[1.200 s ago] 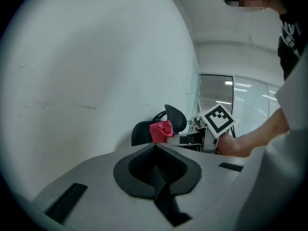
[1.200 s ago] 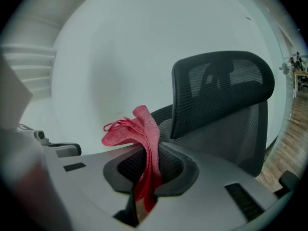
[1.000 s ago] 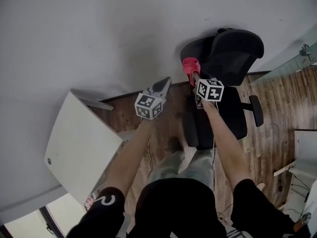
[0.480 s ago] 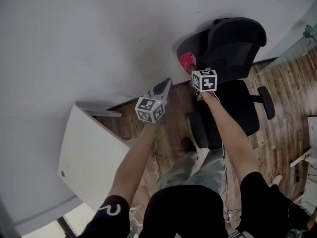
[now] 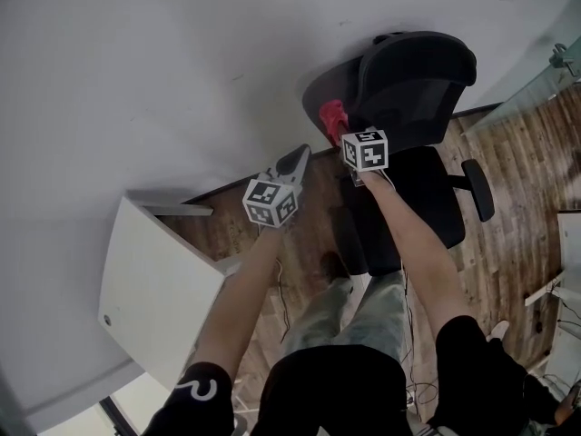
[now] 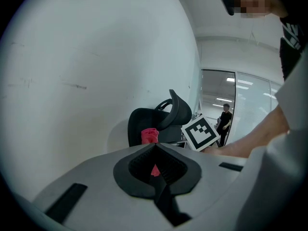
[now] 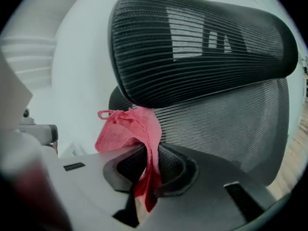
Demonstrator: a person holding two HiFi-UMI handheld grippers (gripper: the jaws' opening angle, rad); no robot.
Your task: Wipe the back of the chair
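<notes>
- Pink cloth [image 7: 129, 129] is clamped in the right claw [image 7: 147, 160]. Its jaws are closed on a narrow fold, and the short tail hangs down between them.
- Its long axis runs along the claw's own line. The loose, bunched end stands out past the jaw tips and points at the chair.
- That bunch lies at the mesh chair back [image 7: 236, 124], just under the headrest [image 7: 192, 42] and toward the back's left edge in the right gripper view. Whether it presses on the mesh or only brushes it, I cannot tell.
- Seen from the head view, the chair stands upright. Its back rises close to the white wall [image 5: 136, 62], and its seat [image 5: 422, 212] points toward the person.
- To the left of the chair, the left claw [image 5: 298, 157] is held apart from it. Its jaw tips are together with nothing clamped, and it aims toward the wall beside the chair back.
- Farther left of the chair, well apart from it, stands a white desk [image 5: 154, 289] on the wooden floor [image 5: 513, 153].
</notes>
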